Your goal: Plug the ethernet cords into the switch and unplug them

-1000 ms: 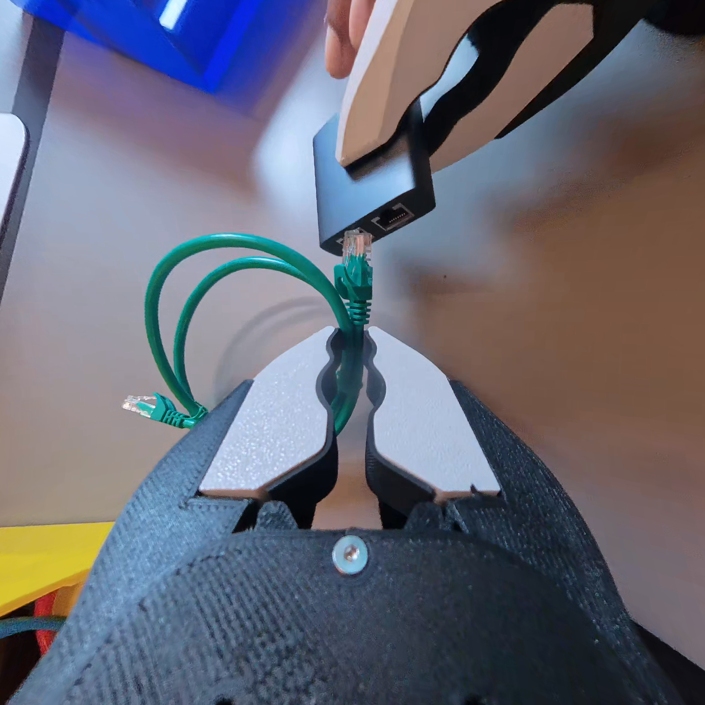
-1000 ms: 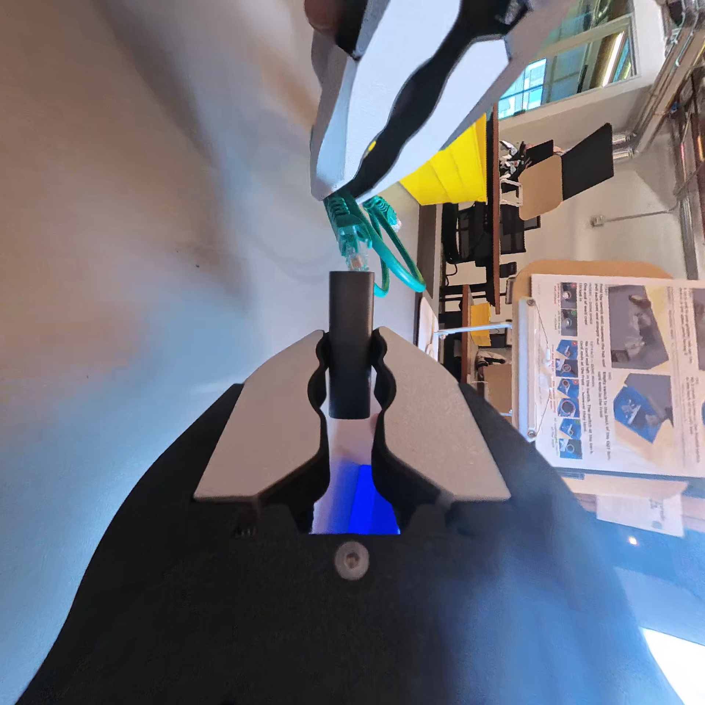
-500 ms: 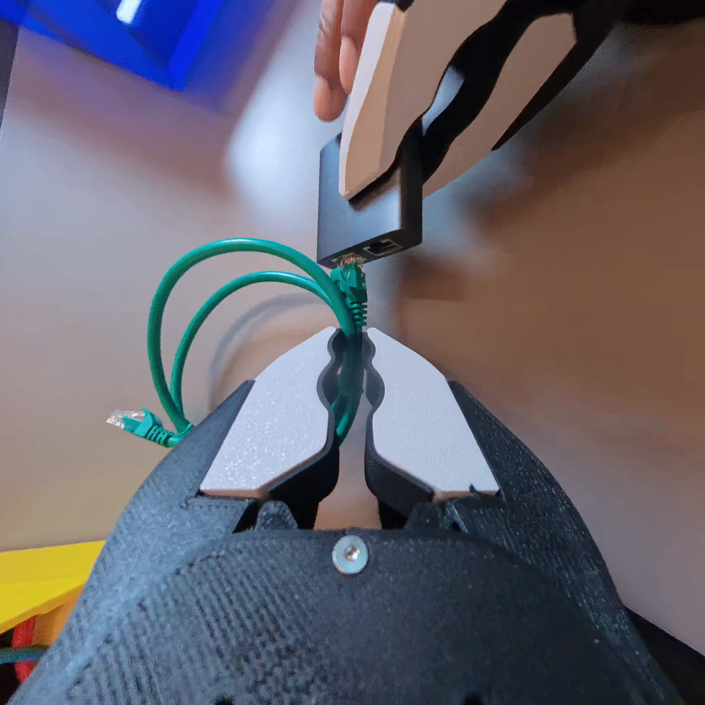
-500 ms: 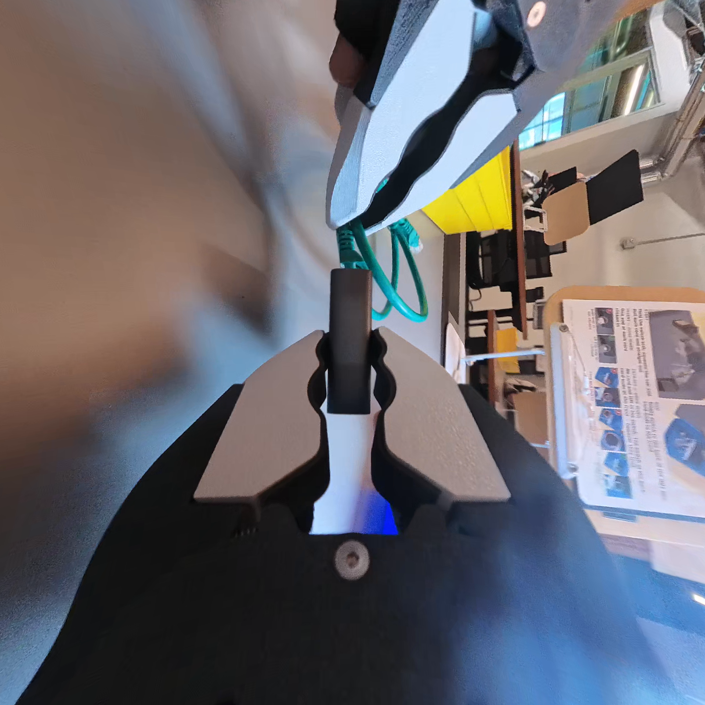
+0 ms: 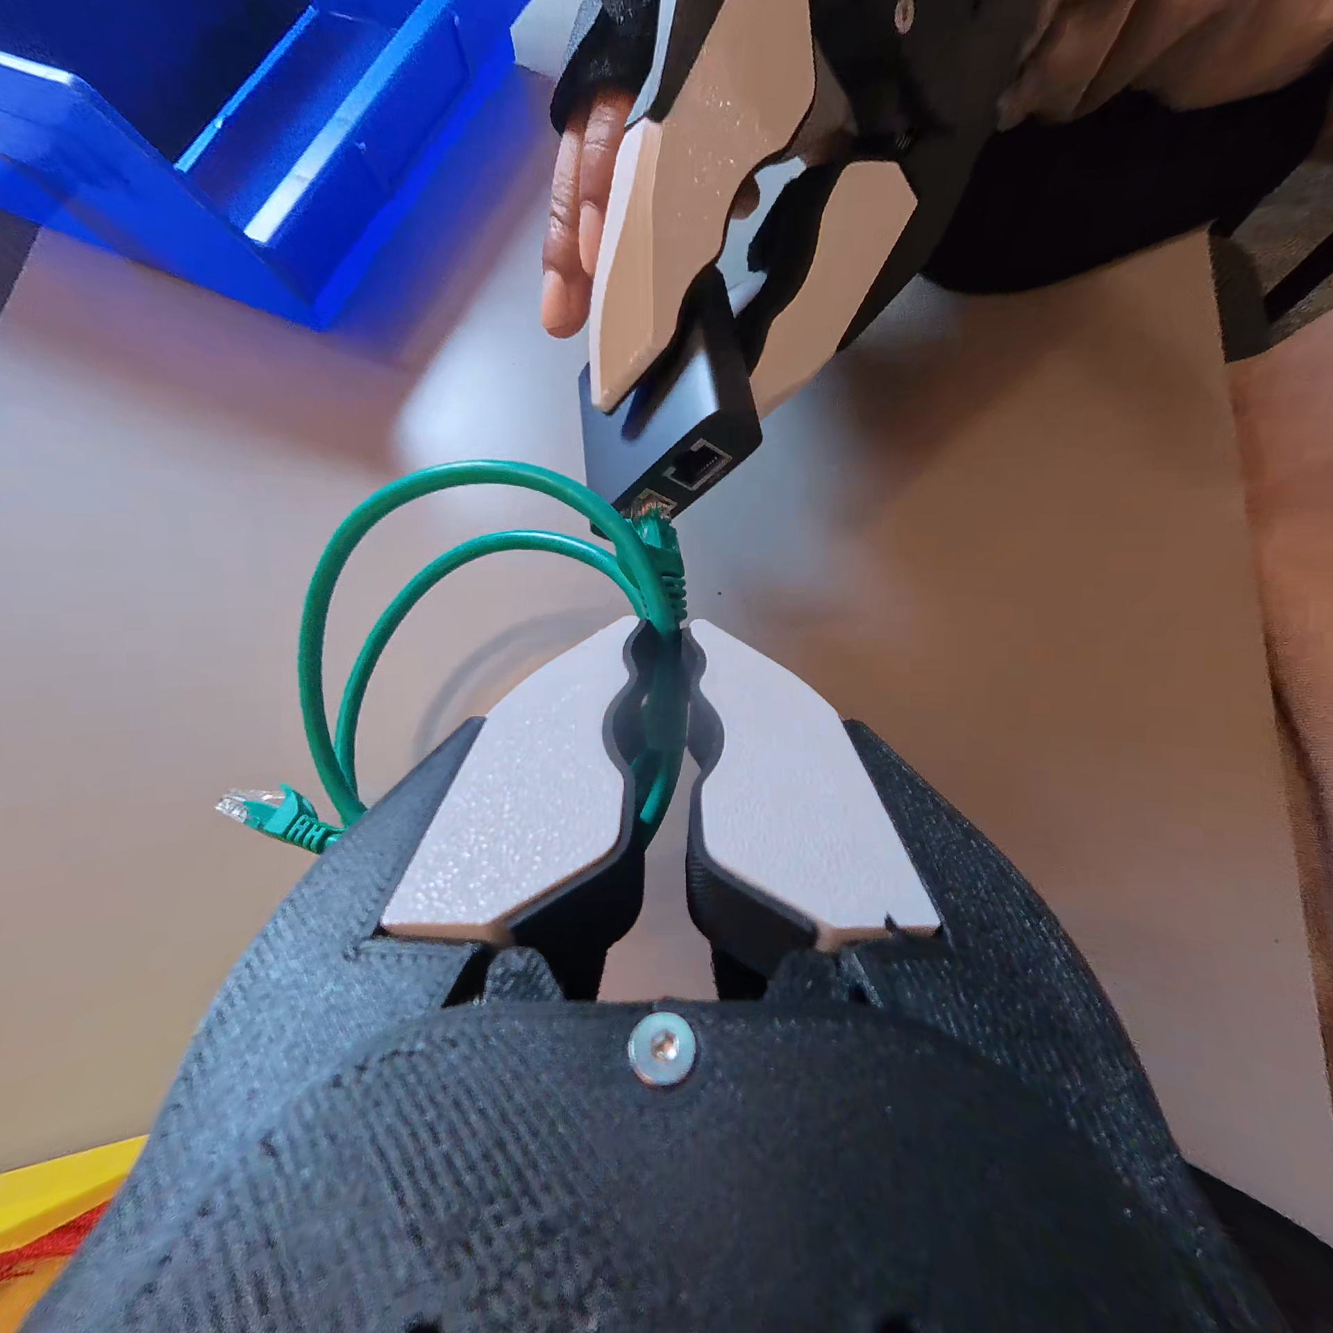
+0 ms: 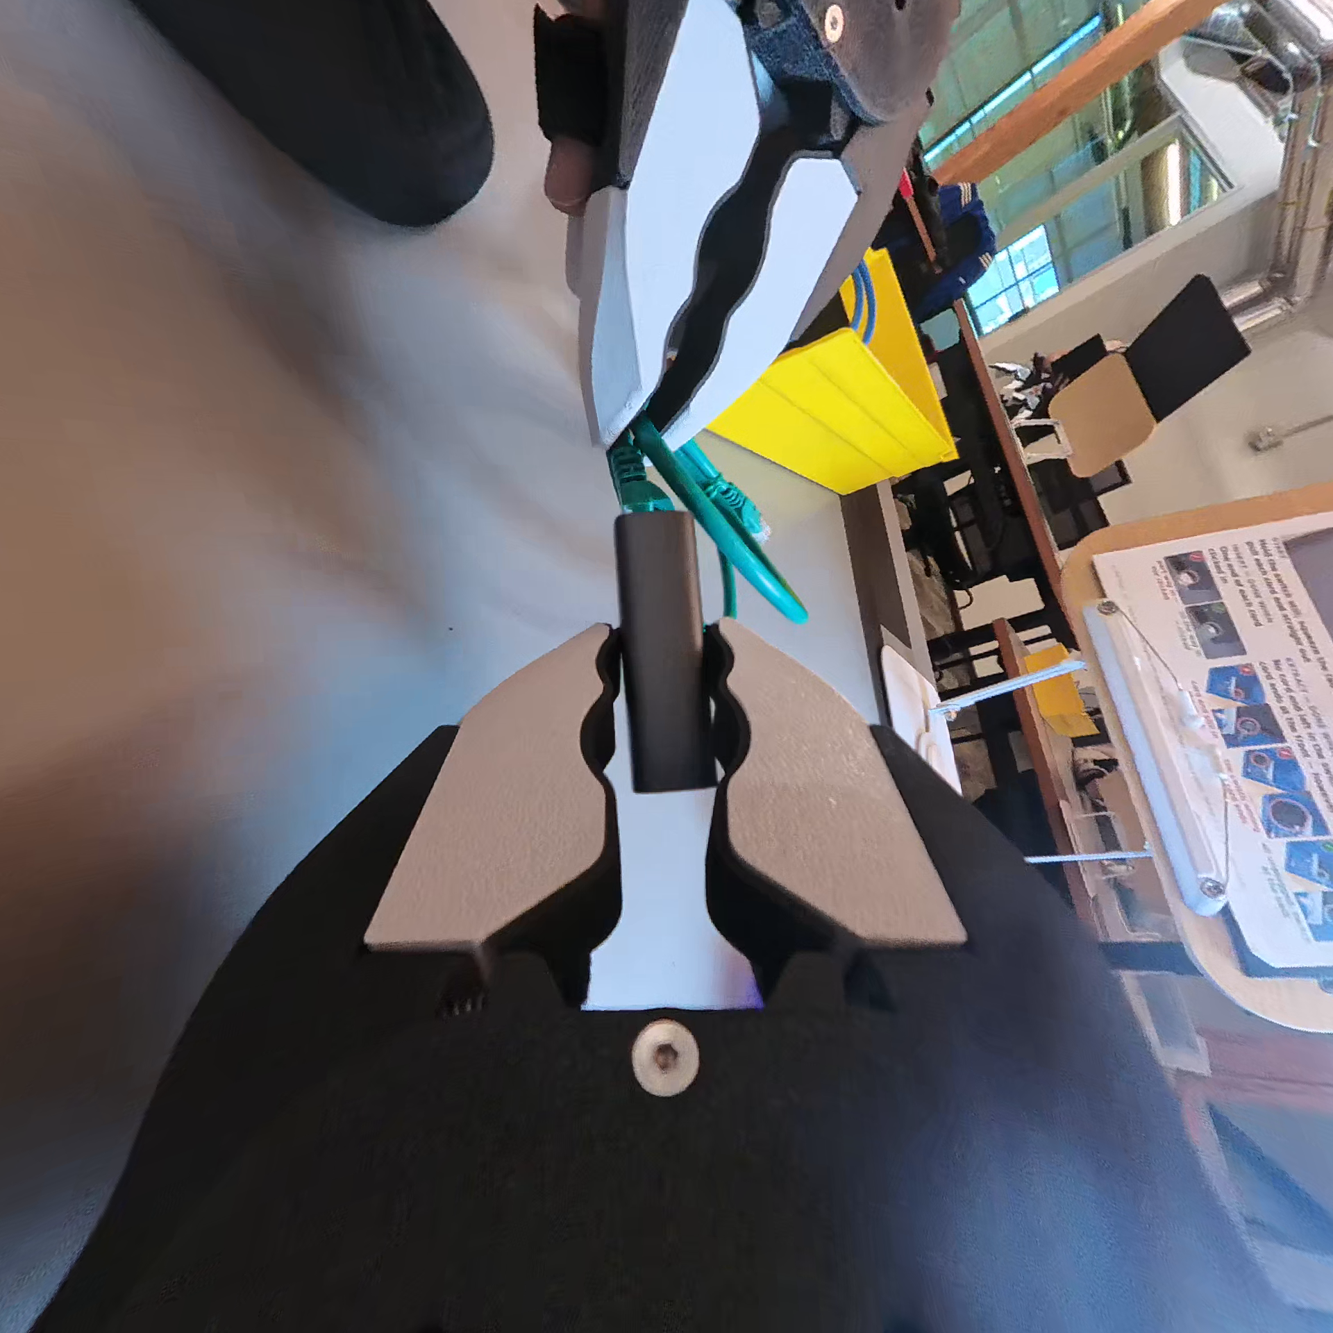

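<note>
My left gripper [image 5: 665,626] is shut on a green ethernet cord [image 5: 339,649], just behind its plug [image 5: 653,530]. That plug sits in the left port of the small black switch [image 5: 671,433]; the right port [image 5: 696,459] is empty. The cord loops left and its free plug [image 5: 252,806] hangs in the air. My right gripper [image 6: 662,635] is shut on the switch [image 6: 660,649], seen edge-on, and holds it above the table. The left gripper [image 6: 642,425] and the green cord [image 6: 757,584] show beyond the switch in the right wrist view.
A blue bin [image 5: 216,144] stands at the far left of the brown table [image 5: 974,649]. A yellow bin [image 6: 844,404] stands near the table edge, also in the left wrist view [image 5: 58,1190]. A board with printed sheets [image 6: 1226,721] and chairs lie past the table.
The plug went from just outside the switch's left port into it. Both grippers then tilted together, with the switch now slanting to the right.
</note>
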Action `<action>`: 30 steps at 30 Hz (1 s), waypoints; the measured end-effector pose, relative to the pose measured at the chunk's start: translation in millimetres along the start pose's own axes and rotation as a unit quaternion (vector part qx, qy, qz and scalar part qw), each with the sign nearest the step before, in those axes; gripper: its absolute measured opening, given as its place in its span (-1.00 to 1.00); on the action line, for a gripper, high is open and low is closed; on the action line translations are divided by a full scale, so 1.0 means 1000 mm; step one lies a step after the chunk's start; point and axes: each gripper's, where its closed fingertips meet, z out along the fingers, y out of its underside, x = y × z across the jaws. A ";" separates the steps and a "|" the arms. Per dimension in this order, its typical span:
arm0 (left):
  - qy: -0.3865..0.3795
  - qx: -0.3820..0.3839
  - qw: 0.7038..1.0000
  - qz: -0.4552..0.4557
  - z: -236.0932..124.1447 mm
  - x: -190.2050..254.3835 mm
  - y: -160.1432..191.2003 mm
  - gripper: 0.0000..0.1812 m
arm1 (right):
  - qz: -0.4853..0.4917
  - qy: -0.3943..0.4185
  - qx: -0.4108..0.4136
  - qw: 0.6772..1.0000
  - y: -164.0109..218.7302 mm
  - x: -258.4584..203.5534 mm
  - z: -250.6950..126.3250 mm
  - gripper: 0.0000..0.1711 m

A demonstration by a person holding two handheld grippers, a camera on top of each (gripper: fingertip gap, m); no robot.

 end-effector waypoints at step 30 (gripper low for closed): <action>0.003 -0.009 0.999 0.031 0.004 0.006 0.002 -0.92 | 0.015 -0.049 -0.015 0.999 0.007 -0.013 0.004 -0.74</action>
